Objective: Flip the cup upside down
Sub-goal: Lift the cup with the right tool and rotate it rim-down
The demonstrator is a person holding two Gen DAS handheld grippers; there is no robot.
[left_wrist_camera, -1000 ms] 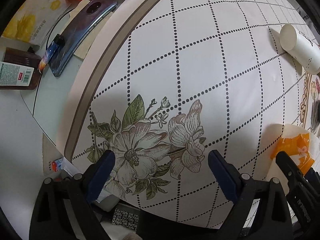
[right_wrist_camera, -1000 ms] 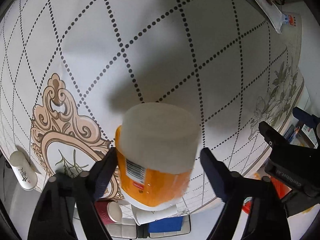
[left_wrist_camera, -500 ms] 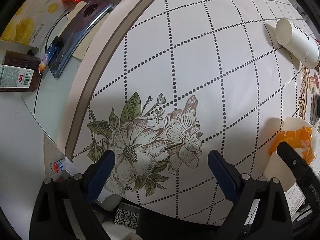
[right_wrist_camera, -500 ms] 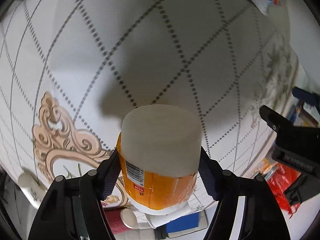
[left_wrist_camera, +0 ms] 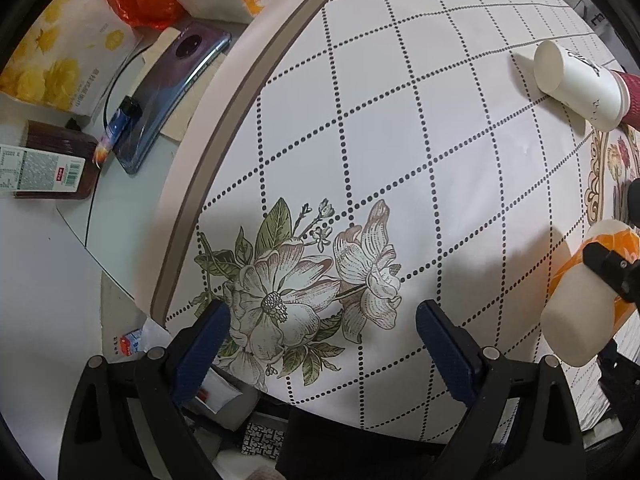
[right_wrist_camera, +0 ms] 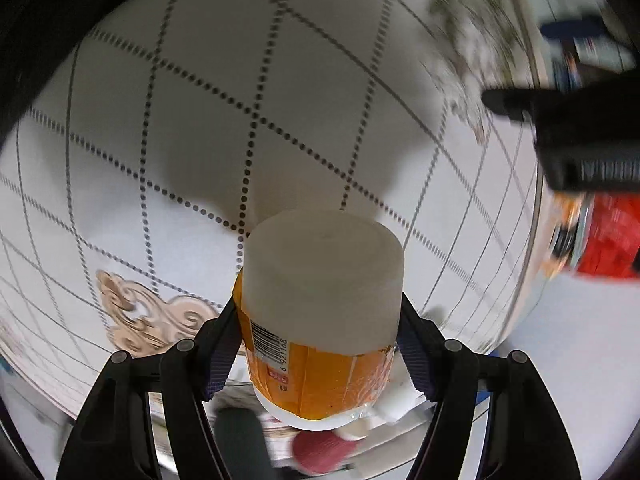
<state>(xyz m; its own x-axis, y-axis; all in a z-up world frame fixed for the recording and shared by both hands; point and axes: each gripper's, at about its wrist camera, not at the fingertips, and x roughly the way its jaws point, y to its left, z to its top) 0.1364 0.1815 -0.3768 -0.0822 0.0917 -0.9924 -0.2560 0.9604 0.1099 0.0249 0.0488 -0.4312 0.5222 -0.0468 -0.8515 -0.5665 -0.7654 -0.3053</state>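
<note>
The cup [right_wrist_camera: 320, 312] is a white plastic one with an orange label and barcode. My right gripper [right_wrist_camera: 318, 344] is shut on its sides and holds it off the table, tilted, with the flat white end toward the camera. The cup also shows at the right edge of the left wrist view [left_wrist_camera: 588, 300], clamped by a black finger [left_wrist_camera: 608, 268]. My left gripper [left_wrist_camera: 324, 332] is open and empty, hovering over the flower print near the table's edge.
The round table [left_wrist_camera: 400, 120] has a white cloth with dotted diamonds. A white paper cup [left_wrist_camera: 576, 80] lies on its side at the far right, nested with a maroon cup [left_wrist_camera: 630, 96]. A phone [left_wrist_camera: 176, 88], tissue packs and a red bag sit on a side surface at left.
My right gripper closed on the cup, lifted it and is swinging it; the right view is blurred. In the left view the cup has risen and tilted. The left gripper barely moved.
</note>
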